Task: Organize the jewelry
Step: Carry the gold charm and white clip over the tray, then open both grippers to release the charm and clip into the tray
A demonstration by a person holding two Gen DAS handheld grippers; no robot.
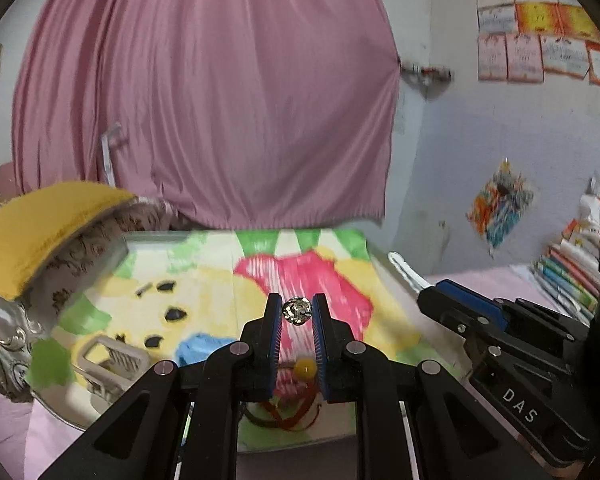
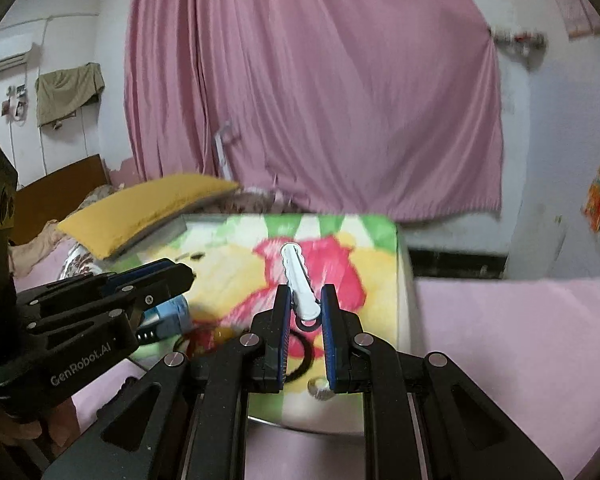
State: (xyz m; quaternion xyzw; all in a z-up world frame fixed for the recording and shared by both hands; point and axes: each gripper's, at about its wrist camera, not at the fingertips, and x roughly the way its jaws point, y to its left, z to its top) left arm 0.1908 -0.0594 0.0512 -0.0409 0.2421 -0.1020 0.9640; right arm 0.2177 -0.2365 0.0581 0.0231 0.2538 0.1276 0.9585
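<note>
My left gripper (image 1: 296,309) is shut on a small sparkly rhinestone ball (image 1: 296,310), held above the colourful cloth-covered tray (image 1: 204,280). My right gripper (image 2: 305,300) is shut on a white hair clip (image 2: 299,280) that sticks forward past its tips. On the cloth below lie a yellow bead (image 1: 305,368), red and dark hair bands (image 1: 288,412), a black ring band (image 2: 302,356), a beige claw clip (image 1: 110,360) and several small black clips (image 1: 168,300). The right gripper also shows in the left wrist view (image 1: 452,300), and the left gripper in the right wrist view (image 2: 168,276).
A yellow pillow (image 1: 36,232) lies on patterned bedding at the left. A pink curtain (image 1: 204,92) hangs behind. A stack of books (image 1: 572,276) sits at the right on the pink bedsheet (image 2: 520,340). A light blue object (image 2: 172,316) lies under the left gripper.
</note>
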